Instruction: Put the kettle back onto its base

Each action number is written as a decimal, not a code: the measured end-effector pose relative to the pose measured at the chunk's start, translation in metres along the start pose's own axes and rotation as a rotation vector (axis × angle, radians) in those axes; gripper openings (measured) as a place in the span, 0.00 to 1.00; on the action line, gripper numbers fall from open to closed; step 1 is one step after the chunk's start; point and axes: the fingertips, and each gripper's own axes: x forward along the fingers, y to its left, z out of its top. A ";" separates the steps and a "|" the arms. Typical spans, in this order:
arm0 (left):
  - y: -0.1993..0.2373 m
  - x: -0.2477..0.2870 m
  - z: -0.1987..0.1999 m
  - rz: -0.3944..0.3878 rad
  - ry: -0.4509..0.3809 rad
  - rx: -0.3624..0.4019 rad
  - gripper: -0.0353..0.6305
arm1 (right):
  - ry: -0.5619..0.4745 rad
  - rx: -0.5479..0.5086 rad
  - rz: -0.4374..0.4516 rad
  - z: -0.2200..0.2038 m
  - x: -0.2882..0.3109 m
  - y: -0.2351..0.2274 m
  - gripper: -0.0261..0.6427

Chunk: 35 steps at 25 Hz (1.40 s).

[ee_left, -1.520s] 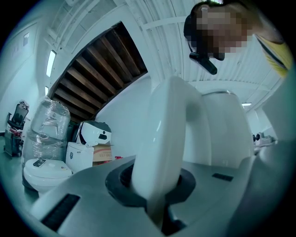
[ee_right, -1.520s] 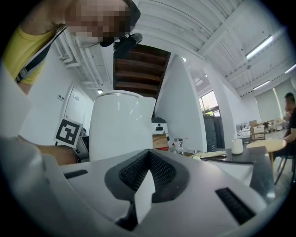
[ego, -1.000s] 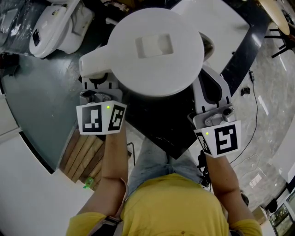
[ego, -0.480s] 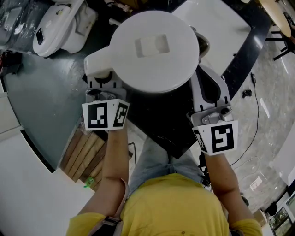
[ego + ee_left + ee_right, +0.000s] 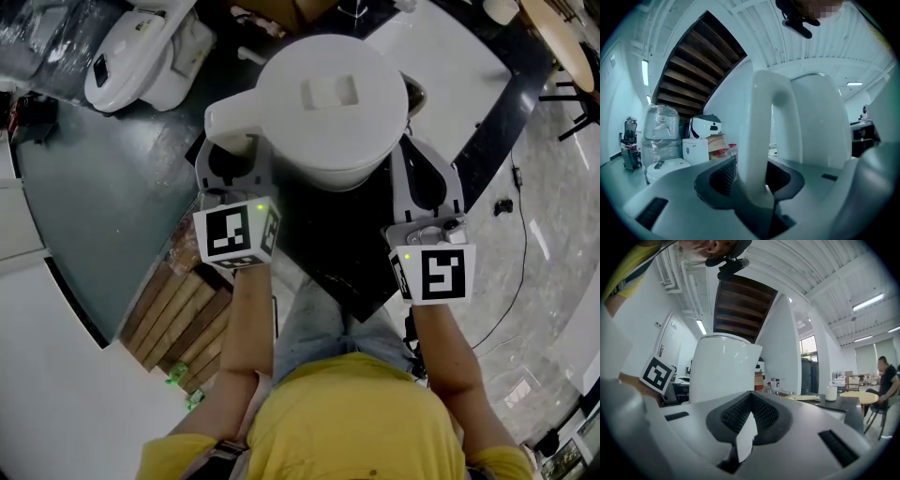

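Head view: white electric kettle (image 5: 328,103) fills the upper centre of the frame, above the black tabletop (image 5: 328,239). What it stands on is hidden under it.
Left gripper (image 5: 232,161) is at the kettle handle (image 5: 761,140), lower left of the body. Its jaws have just been opening; the handle stands between them, not squeezed. Right gripper (image 5: 750,401) hangs just right of the kettle body, fingertips together.

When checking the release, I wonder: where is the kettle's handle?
In the left gripper view's centre, the kettle's handle stands between the left gripper's jaws, which have just been opening.
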 end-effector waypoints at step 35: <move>-0.126 -0.192 0.097 -0.110 -0.001 -0.081 0.07 | -0.122 0.012 0.170 0.092 -0.153 0.056 0.05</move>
